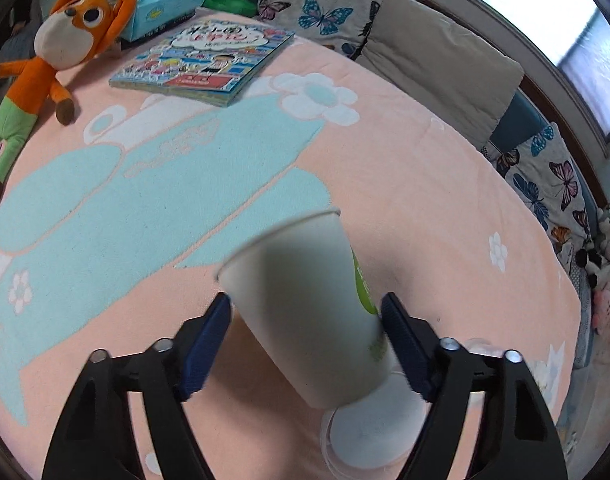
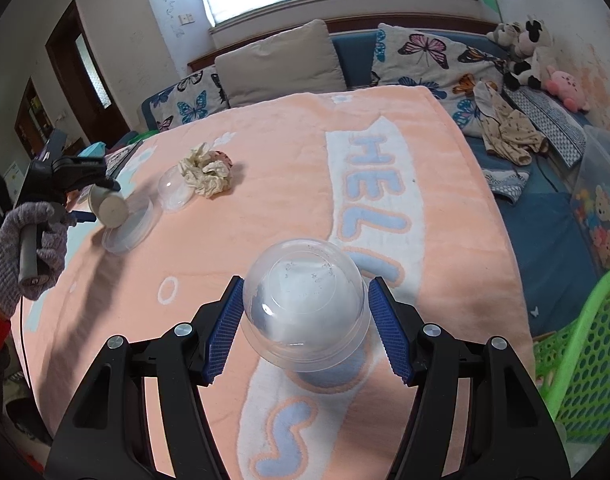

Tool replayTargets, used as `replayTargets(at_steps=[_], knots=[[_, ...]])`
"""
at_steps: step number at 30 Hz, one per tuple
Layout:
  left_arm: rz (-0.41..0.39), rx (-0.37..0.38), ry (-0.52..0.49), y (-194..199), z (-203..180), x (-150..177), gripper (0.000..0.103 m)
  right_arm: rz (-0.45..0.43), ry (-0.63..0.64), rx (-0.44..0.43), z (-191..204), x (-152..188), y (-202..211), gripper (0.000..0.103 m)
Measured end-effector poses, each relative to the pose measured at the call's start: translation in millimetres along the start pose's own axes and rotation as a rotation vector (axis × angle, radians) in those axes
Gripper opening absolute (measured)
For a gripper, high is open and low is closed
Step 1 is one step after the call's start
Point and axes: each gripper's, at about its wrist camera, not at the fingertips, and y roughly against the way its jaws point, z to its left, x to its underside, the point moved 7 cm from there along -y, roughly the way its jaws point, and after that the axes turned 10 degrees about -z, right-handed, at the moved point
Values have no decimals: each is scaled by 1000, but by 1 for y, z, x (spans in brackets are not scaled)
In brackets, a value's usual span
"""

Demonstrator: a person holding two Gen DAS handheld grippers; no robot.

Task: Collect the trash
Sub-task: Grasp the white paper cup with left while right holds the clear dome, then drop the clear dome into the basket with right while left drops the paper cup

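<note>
A white paper cup (image 1: 305, 320) with green print hangs tilted between the blue pads of my left gripper (image 1: 305, 300), which is shut on its sides. The cup's base hangs just over a flat clear lid (image 1: 328, 440) lying on the pink blanket. The right wrist view shows the same cup (image 2: 107, 204) held over that lid (image 2: 129, 228) at the far left. My right gripper (image 2: 307, 282) is shut on a clear dome lid (image 2: 305, 300), held a little above the blanket. Farther back lie a second clear dome lid (image 2: 176, 188) and crumpled paper (image 2: 207, 172).
A green mesh basket (image 2: 585, 360) stands off the bed's right edge. A plush fox (image 1: 65, 40), a picture book (image 1: 209, 60) and a tissue pack (image 1: 165, 4) lie at the far end. Pillows (image 2: 281, 64) line the back. A gloved hand (image 2: 29, 236) grips the left handle.
</note>
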Motion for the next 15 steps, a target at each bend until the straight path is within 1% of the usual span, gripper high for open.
replayTargets(at_steps=[1, 4, 8, 12, 14, 15], knots=[[-6, 7, -9, 2, 0, 0, 64, -2, -4, 2, -2, 0, 2, 64], [-38, 38, -50, 19, -3, 5, 60, -13, -20, 11, -6, -1, 10, 64], [-98, 97, -129, 53, -11, 15, 59, -37, -35, 21, -10, -2, 28, 64], [-164, 161, -209, 97, -24, 28, 59, -58, -41, 38, -14, -2, 47, 64], [-171, 204, -231, 114, -31, 36, 59, -66, -48, 48, -17, -1, 57, 64], [-174, 238, -251, 127, -36, 42, 59, -70, -53, 52, -19, 0, 62, 64]])
